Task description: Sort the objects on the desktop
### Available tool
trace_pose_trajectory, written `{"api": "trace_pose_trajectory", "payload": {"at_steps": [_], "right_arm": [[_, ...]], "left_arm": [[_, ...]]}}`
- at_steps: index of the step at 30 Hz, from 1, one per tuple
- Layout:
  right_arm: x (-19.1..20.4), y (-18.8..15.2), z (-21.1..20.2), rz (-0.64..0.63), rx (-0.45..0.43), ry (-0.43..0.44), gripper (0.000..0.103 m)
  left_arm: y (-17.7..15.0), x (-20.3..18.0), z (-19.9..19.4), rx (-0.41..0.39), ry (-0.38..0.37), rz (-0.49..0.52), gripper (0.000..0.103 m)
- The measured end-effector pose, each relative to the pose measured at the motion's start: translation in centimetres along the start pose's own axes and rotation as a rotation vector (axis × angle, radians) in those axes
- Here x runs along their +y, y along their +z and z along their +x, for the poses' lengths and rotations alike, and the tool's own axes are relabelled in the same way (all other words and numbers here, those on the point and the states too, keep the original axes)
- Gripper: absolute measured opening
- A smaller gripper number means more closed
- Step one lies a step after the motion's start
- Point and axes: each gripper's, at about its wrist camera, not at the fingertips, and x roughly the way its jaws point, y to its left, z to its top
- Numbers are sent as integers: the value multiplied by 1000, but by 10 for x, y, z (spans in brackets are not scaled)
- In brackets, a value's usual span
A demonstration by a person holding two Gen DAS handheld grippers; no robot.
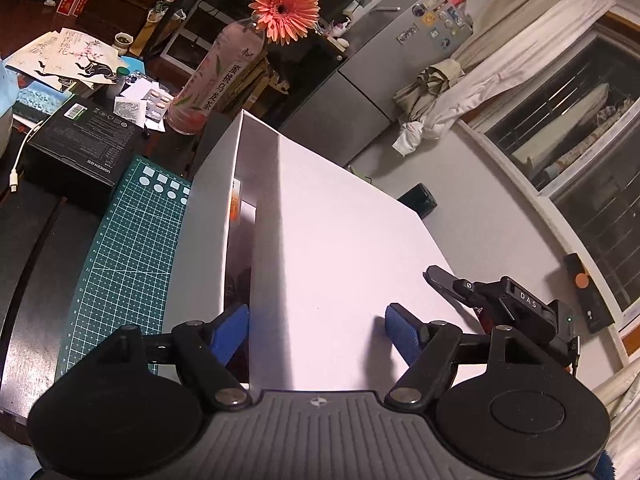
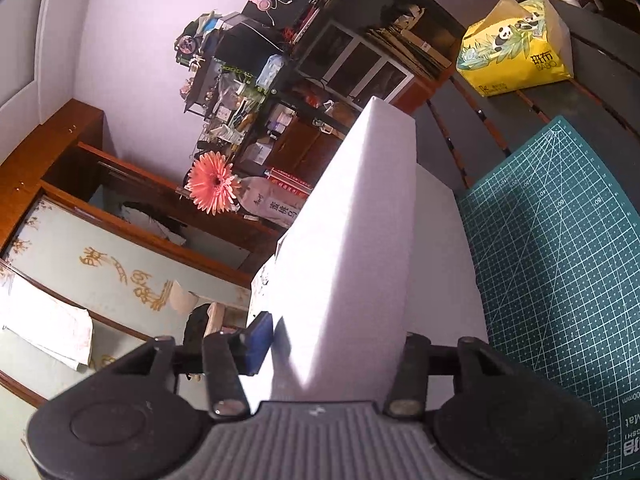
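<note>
Cluttered tabletop [image 1: 36,240]: we are handling the white box [image 1: 340,248] on the green mat [image 1: 128,248].
Both grippers, left [image 1: 316,332] and right [image 2: 332,344], are straddling its walls with fingers wide; next we should be closing to grip.

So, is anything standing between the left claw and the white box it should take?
Nothing visible is. The left claw straddles one wall of the white box, with one blue pad on the inner side of the wall and the other on its outer side.
</note>
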Motion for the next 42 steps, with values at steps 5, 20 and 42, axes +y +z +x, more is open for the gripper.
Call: {"api": "trace_pose_trajectory", "payload": {"at_steps": [5, 20, 42], "right_arm": [[-5, -2, 2, 32, 5, 20, 51], [11, -3, 1, 20, -44, 117, 32], [68, -16, 22, -100, -51, 288, 27]], "left_arm": [[3, 7, 0, 0, -40, -55, 78], [6, 19, -6, -16, -91, -169, 77], [14, 42, -54, -166, -80, -278, 77]]}}
